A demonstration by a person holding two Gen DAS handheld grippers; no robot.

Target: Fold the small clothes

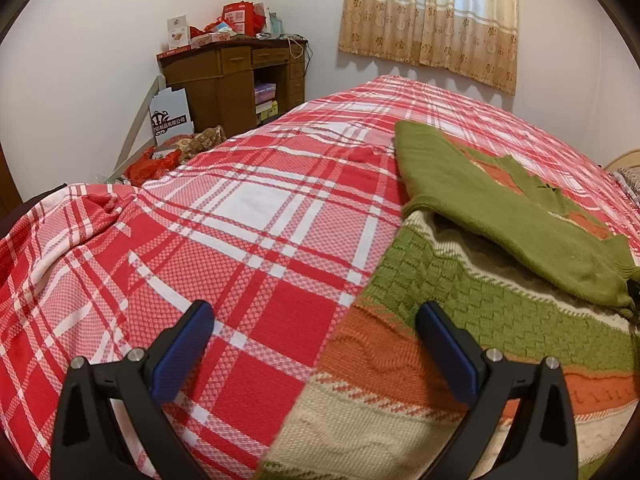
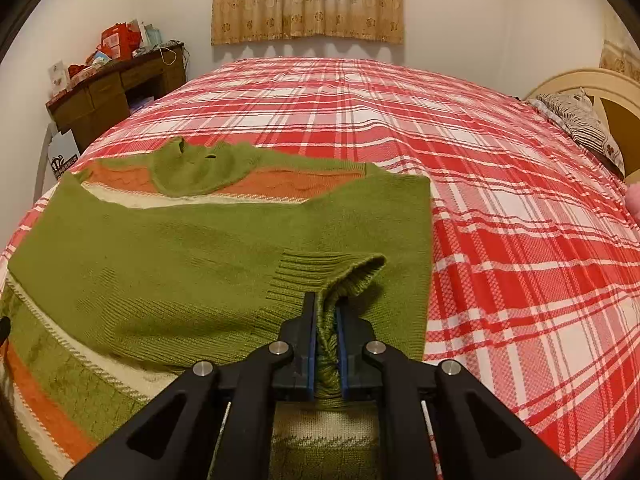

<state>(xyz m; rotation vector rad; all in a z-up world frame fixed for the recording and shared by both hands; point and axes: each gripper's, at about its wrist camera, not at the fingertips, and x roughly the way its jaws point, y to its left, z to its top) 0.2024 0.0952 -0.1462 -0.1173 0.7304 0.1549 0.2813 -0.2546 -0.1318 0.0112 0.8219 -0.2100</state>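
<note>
While my right gripper (image 2: 325,316) points downward over the bed, its jaws are pinched narrow on the ribbed cuff of the green knitted sleeve (image 2: 332,276), and a bunched fold of that green knit fills the slim gap between the blue pads (image 2: 311,344). The sleeve lies across the striped knitted sweater in green, orange and cream (image 2: 100,364), which is spread flat on the red and white plaid bedspread (image 2: 520,240) toward its left side in my right view, with the green collar (image 2: 188,168) at the far end.

My left gripper (image 1: 316,344) also tilts downward, hovering over the sweater's near edge where the knit meets the bedspread. Its jaws stand wide, the blue pads (image 1: 180,352) well apart, with nothing between them (one finger is over the plaid, the other over the orange and cream stripes). From this side the green sleeve runs diagonally across the sweater's upper part.

As for writing, the white cardboard panel (image 1: 170,114) leaning beside the brown wooden desk (image 1: 232,80) carries a dark crest and a line of Chinese characters, of which I can make out the ending 制品有限公司. The red and white boxes (image 1: 224,26) piled on the desk's tabletop have print too small for me to read. Faint lettering seems knitted into the sweater's orange band at the right edge of my left view, but I cannot make it out.

Beyond the bed hangs a beige flowered curtain (image 2: 308,0), and a striped pillow (image 2: 580,124) sits by the cream headboard (image 2: 576,80).
</note>
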